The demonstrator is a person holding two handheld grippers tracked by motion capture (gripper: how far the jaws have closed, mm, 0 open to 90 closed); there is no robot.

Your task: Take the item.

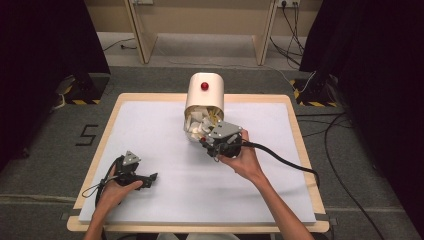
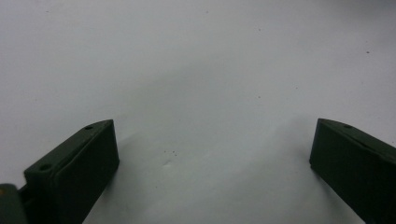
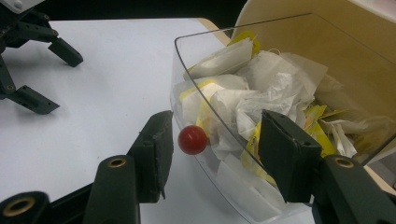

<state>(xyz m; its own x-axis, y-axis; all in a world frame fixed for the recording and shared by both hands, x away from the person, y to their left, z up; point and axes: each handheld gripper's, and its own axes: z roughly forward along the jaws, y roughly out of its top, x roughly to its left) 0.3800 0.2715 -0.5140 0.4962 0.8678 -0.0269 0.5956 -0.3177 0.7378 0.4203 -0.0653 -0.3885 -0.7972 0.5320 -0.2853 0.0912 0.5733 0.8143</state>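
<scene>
Right gripper (image 3: 212, 149) at the tipped canister's door

The cream cylindrical canister (image 1: 204, 92) lies mid-surface, packets showing; open jaws flank its clear lid's (image 3: 243, 177) small red knob (image 3: 192, 139), presumably to pull. Left gripper (image 1: 145, 179) rests wide, empty.

High view: even overhead light, bench (image 1: 150, 130) sheet bright, dark curtains at both sides nearly black. Soft short shadows under both hands. Overall slightly soft, low resolution.

Left gripper view: flat grey-white surface, dim, faint vignetting toward corners; diffuse shadows beside the two jaws; jaw edges soft, close range out of focus.

Right gripper view: brighter, warm tone. Thin highlight along clear lid (image 3: 219, 126) rim; red knob (image 3: 192, 139) carries small glare spot. Near jaws slightly blurred; background top edge black.
</scene>
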